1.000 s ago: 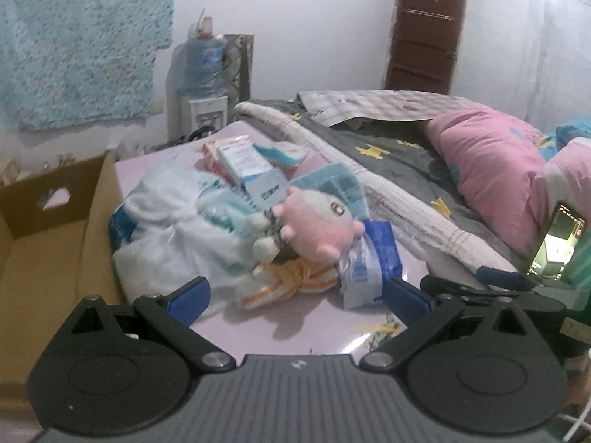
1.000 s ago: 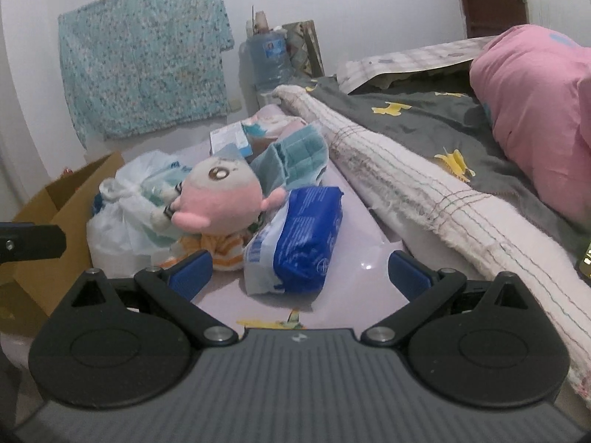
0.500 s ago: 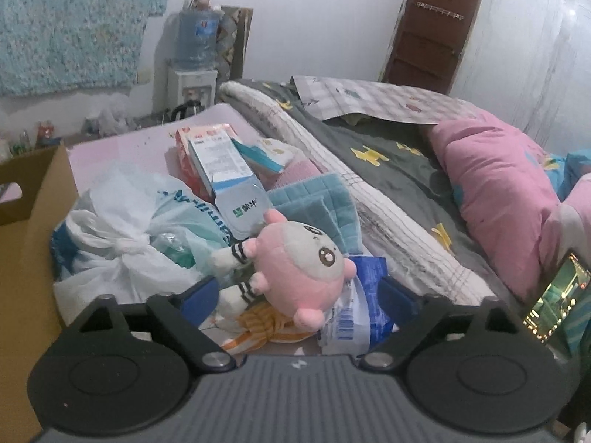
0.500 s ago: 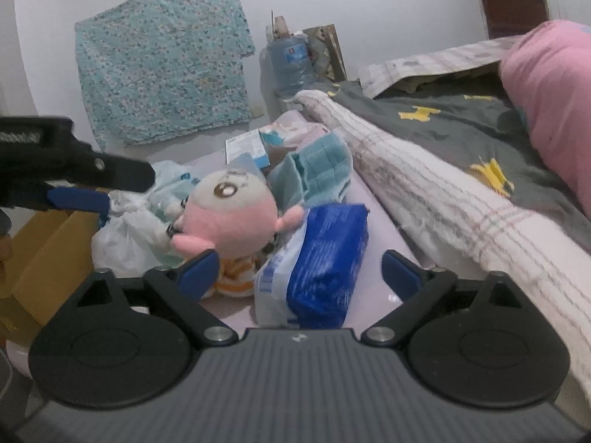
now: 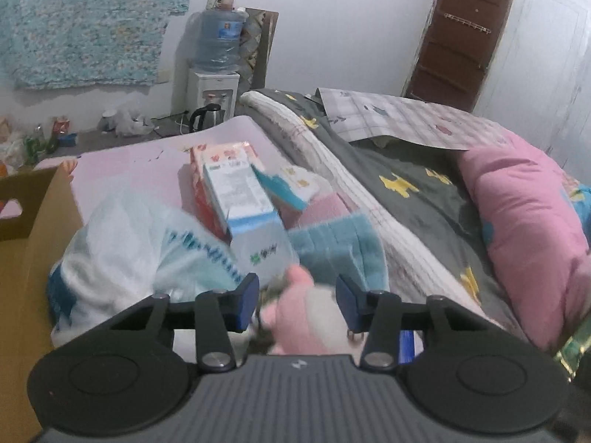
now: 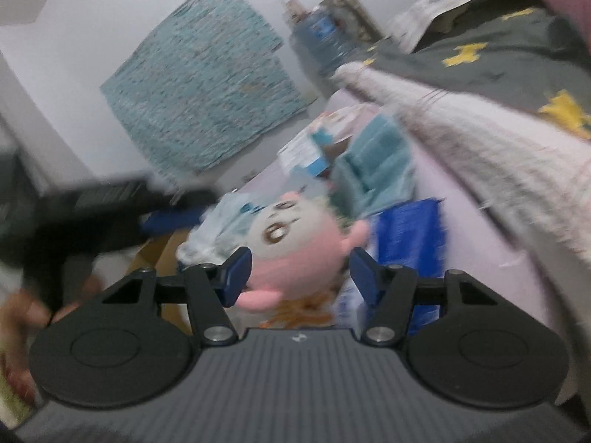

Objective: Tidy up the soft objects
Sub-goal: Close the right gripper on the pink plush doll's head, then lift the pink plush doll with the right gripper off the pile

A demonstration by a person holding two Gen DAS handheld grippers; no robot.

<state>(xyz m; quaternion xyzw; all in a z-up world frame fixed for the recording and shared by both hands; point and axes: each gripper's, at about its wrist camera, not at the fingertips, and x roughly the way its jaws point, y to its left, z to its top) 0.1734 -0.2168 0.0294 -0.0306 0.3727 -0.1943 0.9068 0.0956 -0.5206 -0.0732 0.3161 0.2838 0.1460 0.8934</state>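
1. Nearest to us in the left wrist view, the left hand-held gripper (image 5: pixel 295 301) had its blue pads set on either side of the pink-and-white round plush doll (image 5: pixel 303 317); the doll filled the gap between them, but blur kept us from telling whether the pads pressed it.
2. In the right wrist view, the right hand-held gripper (image 6: pixel 300 271) also bracketed the same plush doll (image 6: pixel 291 243), its fingers spread about as wide as the doll's head; we could not tell whether they touched it.
3. The doll lay on the pale pink sheet of the bed (image 5: pixel 122 162), over an orange-striped cloth (image 6: pixel 306 310).
4. Just right of the doll sat a blue plastic-wrapped soft pack (image 6: pixel 410 243), touching it.
5. To the left we saw a knotted white plastic bag with blue print (image 5: pixel 136 243), and beyond that the open brown cardboard box (image 5: pixel 33 229) at the bed's edge.
6. Behind the doll lay a folded teal towel (image 5: pixel 340 243) and a white-and-blue carton (image 5: pixel 243 199) leaning on a red-and-white carton (image 5: pixel 221 155).
7. Farther right, a grey blanket with yellow shapes (image 5: pixel 413 177) and a pink pillow (image 5: pixel 524 214) covered the bed.
8. At the far wall stood a white water dispenser with a blue bottle (image 5: pixel 218 51), beside a speckled teal cloth (image 5: pixel 88 22) hung on the wall.
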